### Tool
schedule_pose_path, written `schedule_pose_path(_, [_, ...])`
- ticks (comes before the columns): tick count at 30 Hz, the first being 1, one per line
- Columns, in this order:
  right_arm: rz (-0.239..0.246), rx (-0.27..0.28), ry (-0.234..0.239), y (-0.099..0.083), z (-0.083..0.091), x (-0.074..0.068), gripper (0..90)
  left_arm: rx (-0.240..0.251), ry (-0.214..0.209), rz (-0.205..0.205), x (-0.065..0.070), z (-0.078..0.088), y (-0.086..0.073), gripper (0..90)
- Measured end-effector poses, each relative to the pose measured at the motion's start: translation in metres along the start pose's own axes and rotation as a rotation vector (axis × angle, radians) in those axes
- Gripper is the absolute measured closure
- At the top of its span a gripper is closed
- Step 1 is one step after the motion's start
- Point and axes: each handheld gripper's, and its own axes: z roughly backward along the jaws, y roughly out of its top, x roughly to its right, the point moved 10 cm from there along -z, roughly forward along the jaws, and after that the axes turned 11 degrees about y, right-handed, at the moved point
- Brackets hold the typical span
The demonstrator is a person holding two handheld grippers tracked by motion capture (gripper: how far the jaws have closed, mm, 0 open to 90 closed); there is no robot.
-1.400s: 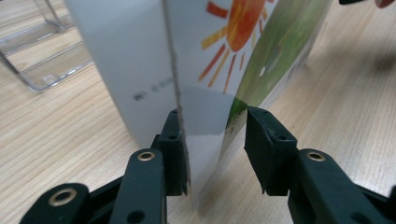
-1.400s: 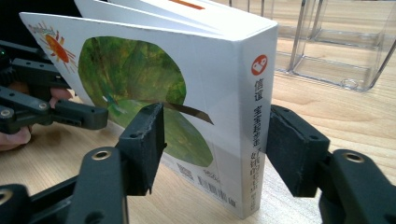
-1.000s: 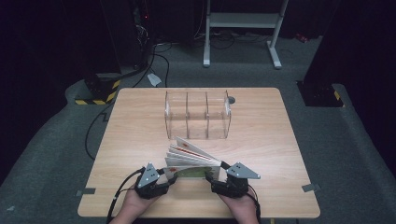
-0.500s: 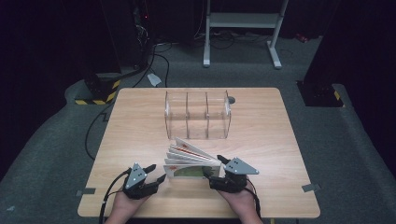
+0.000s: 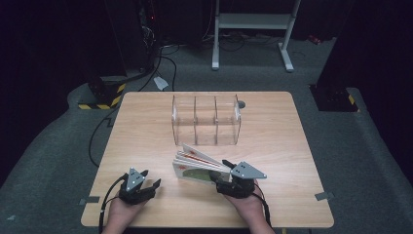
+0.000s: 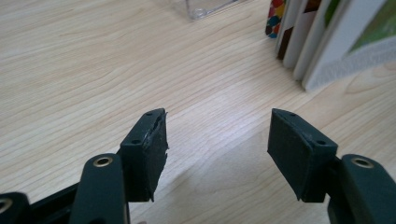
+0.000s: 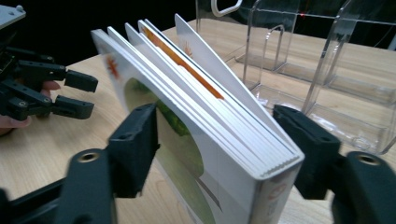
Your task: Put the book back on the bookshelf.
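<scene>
A thick board book stands on its edge at the table's front middle, its pages fanned out toward the left. My right gripper is at its spine. In the right gripper view the two black jaws sit on either side of the book near the spine, and they have just been closing onto it. My left gripper rests low on the wood to the left of the book and apart from it. Its jaws have just been opening, and my left gripper has only bare table between them.
A clear plastic organizer with three compartments stands behind the book at mid-table. The wooden table ends close behind both hands. Dark floor, cables and a white stand lie beyond the far edge.
My left gripper has let go of the book, slid left away from it and spread its jaws. The right gripper has stayed at the spine, and the book still stands fanned.
</scene>
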Motion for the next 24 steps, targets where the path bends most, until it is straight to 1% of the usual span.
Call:
schedule_pose_path(1, [0.006,0.008,0.002,0.001,0.001,0.0,41.8,-0.008,0.007,0.001,-0.001,-0.001,-0.001,37.3])
schedule_pose_path(3, [0.006,0.013,0.009,0.002,0.001,-0.001,46.8,-0.016,0.01,-0.008,-0.001,-0.002,-0.002,36.7])
schedule_pose_path(4, [0.006,0.013,0.009,0.002,0.001,-0.001,46.8,-0.016,0.01,-0.008,-0.001,-0.002,-0.002,36.4])
schedule_pose_path(6, [0.01,0.013,0.03,0.002,0.001,-0.001,49.0,-0.023,0.011,-0.009,-0.001,-0.002,-0.003,36.2])
schedule_pose_path(9, [0.014,0.015,0.041,0.002,0.002,-0.002,54.2,-0.027,0.018,-0.009,-0.003,-0.002,-0.004,36.3])
schedule_pose_path(10, [0.014,0.015,0.041,0.002,0.002,-0.002,54.2,-0.027,0.018,-0.009,-0.003,-0.002,-0.004,36.6])
schedule_pose_path(11, [0.016,0.014,0.046,0.002,0.002,-0.002,55.7,-0.034,0.015,-0.002,-0.003,-0.002,-0.004,36.6])
schedule_pose_path(12, [0.023,0.01,0.05,0.0,0.003,-0.004,59.7,-0.046,0.018,0.005,-0.005,-0.002,-0.005,37.6])
schedule_pose_path(13, [0.027,0.013,0.054,0.0,0.003,-0.005,61.4,-0.048,0.02,0.014,-0.006,-0.002,-0.005,37.7])
schedule_pose_path(14, [0.027,0.013,0.054,0.0,0.003,-0.005,61.4,-0.048,0.02,0.014,-0.006,-0.002,-0.005,37.7])
schedule_pose_path(15, [0.038,0.012,0.06,0.0,0.004,-0.007,65.1,-0.049,0.022,0.021,-0.008,-0.002,-0.005,37.6])
schedule_pose_path(17, [0.043,0.011,0.067,0.0,0.004,-0.009,68.3,-0.045,0.027,0.033,-0.011,-0.001,-0.004,37.7])
schedule_pose_path(18, [0.043,0.011,0.067,0.0,0.004,-0.009,68.3,-0.045,0.027,0.033,-0.011,-0.001,-0.004,37.6])
schedule_pose_path(19, [0.055,0.011,0.056,0.0,0.004,-0.01,71.2,-0.042,0.028,0.038,-0.011,-0.001,-0.004,37.6])
schedule_pose_path(22, [0.059,0.012,0.048,0.0,0.003,-0.01,73.7,-0.04,0.032,0.041,-0.013,-0.001,-0.004,37.6])
schedule_pose_path(23, [0.069,0.015,0.028,0.001,0.003,-0.009,74.7,-0.041,0.036,0.04,-0.014,-0.001,-0.004,37.6])
schedule_pose_path(24, [0.065,0.017,0.023,0.001,0.004,-0.009,74.9,-0.041,0.036,0.04,-0.014,-0.001,-0.004,37.6])
